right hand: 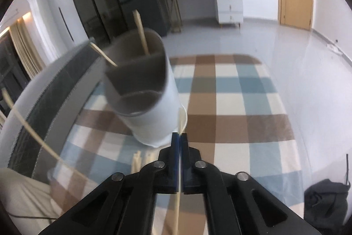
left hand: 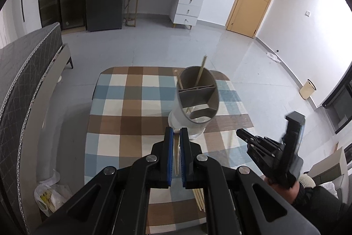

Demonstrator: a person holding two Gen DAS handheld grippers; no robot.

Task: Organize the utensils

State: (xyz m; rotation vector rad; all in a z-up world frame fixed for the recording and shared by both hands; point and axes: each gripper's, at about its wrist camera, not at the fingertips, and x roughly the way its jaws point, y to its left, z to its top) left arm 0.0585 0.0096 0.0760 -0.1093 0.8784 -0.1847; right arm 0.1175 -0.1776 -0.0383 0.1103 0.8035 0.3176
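Checked blue, brown and cream tablecloth (left hand: 123,102) covers the table. Left gripper (left hand: 176,136), black with blue pads, is clenched on a pale bamboo chopstick (left hand: 176,160) running lengthwise between its pads. More pale chopsticks (left hand: 199,199) lie loose on the cloth beneath it, near edge. Just beyond the fingertips stands the white oval utensil holder with grey divided interior (left hand: 195,102), upright; two wooden chopsticks (left hand: 201,72) lean in its far compartment, the near compartments hard to read. Right of the holder, right gripper (right hand: 180,138) is clamped on a single thin pale chopstick (right hand: 177,208), stick passing between the closed pads, tip toward the holder's base. A person's hand (left hand: 283,184) in a dark sleeve grips its handle.
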